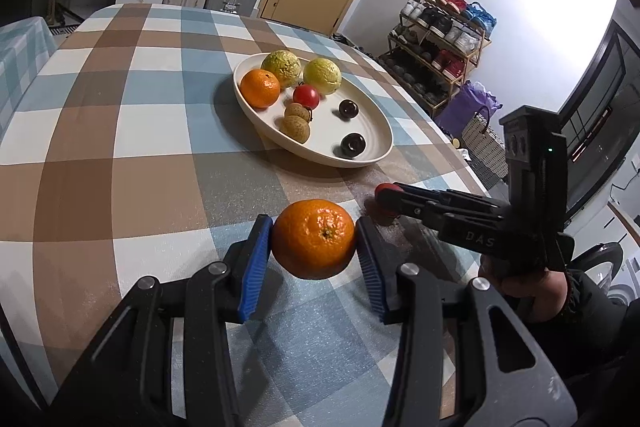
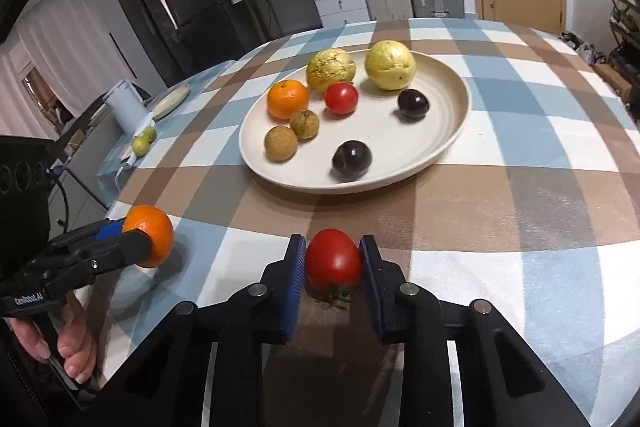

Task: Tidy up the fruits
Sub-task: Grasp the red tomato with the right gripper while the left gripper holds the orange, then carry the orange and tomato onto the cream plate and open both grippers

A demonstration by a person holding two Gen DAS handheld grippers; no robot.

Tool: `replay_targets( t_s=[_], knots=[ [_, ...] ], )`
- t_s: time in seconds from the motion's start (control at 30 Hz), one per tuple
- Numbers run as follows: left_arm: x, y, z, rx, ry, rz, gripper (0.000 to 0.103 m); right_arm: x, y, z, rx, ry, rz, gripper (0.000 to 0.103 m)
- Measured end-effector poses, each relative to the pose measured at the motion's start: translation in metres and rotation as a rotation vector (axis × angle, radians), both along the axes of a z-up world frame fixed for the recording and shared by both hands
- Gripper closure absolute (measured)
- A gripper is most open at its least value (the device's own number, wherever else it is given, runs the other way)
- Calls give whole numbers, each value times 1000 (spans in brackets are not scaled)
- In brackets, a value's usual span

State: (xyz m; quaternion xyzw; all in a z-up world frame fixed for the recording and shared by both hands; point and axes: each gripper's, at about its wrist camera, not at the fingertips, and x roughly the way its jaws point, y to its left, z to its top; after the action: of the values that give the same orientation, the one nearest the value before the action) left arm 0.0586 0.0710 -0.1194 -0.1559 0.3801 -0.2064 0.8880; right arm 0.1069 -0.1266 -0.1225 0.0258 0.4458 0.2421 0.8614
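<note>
Right wrist: hand-held gripper (image 2: 333,267) clamps tomato (image 2: 334,263).

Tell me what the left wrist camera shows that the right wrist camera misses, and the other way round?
Only the left wrist view shows the shoe rack and a purple bag. Only the right wrist view shows a side table with a white jug, a small plate and green fruit. Both show the big plate of fruit, the left hand-held gripper clamping a tangerine, and the right hand-held gripper clamping a tomato.

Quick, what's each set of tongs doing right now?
Left tongs: shut on the orange.
Right tongs: shut on the tomato.
</note>
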Motion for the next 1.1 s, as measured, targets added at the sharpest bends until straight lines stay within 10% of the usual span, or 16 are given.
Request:
replay_targets(
  t_s=[1.1],
  knots=[
    [138,-84,27,93,19,-33,63,43,-70,45,254,-91,-71,75]
  ],
)
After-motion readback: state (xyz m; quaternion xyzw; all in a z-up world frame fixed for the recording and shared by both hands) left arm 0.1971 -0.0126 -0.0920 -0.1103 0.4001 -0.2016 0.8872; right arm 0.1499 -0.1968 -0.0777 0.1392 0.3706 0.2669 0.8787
